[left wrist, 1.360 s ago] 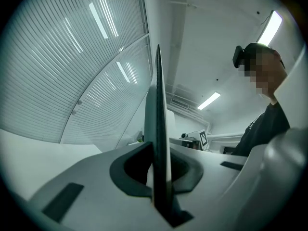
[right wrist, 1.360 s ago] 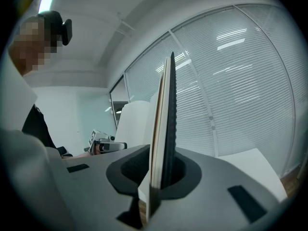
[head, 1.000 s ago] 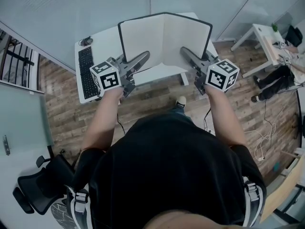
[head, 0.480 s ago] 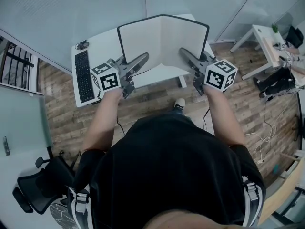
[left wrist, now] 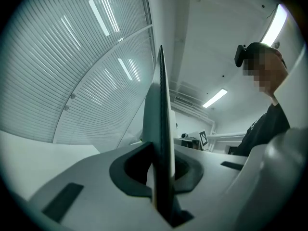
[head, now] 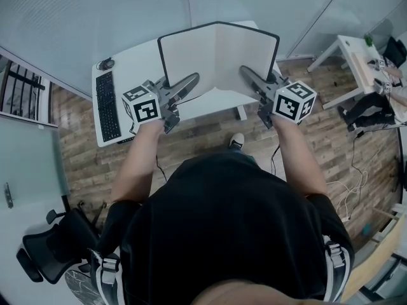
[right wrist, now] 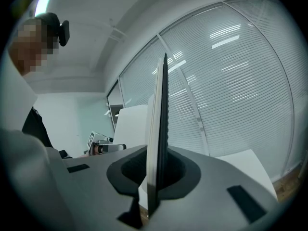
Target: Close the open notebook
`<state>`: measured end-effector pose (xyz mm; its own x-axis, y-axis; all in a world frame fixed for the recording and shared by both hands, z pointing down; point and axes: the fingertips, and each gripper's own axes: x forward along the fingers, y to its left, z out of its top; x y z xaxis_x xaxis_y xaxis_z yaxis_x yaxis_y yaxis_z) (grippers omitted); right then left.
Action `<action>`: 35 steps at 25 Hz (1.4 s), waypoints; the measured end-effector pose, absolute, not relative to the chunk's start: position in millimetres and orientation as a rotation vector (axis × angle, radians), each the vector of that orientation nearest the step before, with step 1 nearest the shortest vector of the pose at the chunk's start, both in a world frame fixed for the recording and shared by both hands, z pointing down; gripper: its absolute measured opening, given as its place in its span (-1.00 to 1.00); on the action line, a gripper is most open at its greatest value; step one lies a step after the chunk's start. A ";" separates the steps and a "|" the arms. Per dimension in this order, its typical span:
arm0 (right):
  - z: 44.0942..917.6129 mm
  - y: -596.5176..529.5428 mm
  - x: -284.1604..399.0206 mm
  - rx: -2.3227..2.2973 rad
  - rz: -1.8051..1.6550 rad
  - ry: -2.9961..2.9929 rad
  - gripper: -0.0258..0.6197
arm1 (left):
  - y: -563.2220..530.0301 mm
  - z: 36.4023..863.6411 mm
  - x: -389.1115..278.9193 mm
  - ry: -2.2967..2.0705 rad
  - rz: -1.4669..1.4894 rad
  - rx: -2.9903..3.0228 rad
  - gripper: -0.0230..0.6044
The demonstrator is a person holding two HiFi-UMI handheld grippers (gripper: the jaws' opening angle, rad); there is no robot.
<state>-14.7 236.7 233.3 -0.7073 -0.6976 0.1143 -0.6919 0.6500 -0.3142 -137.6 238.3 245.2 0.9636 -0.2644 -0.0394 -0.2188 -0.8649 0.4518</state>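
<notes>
Currently in use, desk (head: 137, 59): white, in front of the person, standing on a wood-plank floor.
Notebook (head: 216, 59): over the desk's middle, half open. Its two white-paged halves stand up in a V that opens toward the person, with the fold on the far side. Whether its lower edge rests on the desk cannot be told.
Forearms: both reach forward, roughly parallel, one on each side of the notebook.
Keyboard (head: 106, 105): black, on the desk's left part, well apart from the notebook.
Left gripper (head: 193, 78): held about level and angled inward. Jaws are clamped on the near edge of the notebook's left half.
Right gripper (head: 245, 72): mirrors the left and is angled inward. Jaws are clamped on the near edge of the right half.
</notes>
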 end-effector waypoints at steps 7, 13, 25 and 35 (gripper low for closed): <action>243.3 195.5 49.8 -1.192 -0.536 2.845 -0.71 | 199.3 253.1 -72.3 -0.357 -0.114 2.640 -0.77; 253.7 155.3 93.7 -1.172 -0.577 2.851 -0.72 | 161.3 262.3 -28.6 -0.365 -0.094 2.618 -0.77; 264.9 106.9 129.8 -1.151 -0.599 2.865 -0.72 | 116.1 272.4 7.9 -0.375 -0.100 2.603 -0.77; 270.0 104.2 127.9 -1.111 -0.594 2.877 -0.72 | 116.6 277.1 6.1 -0.407 -0.116 2.606 -0.77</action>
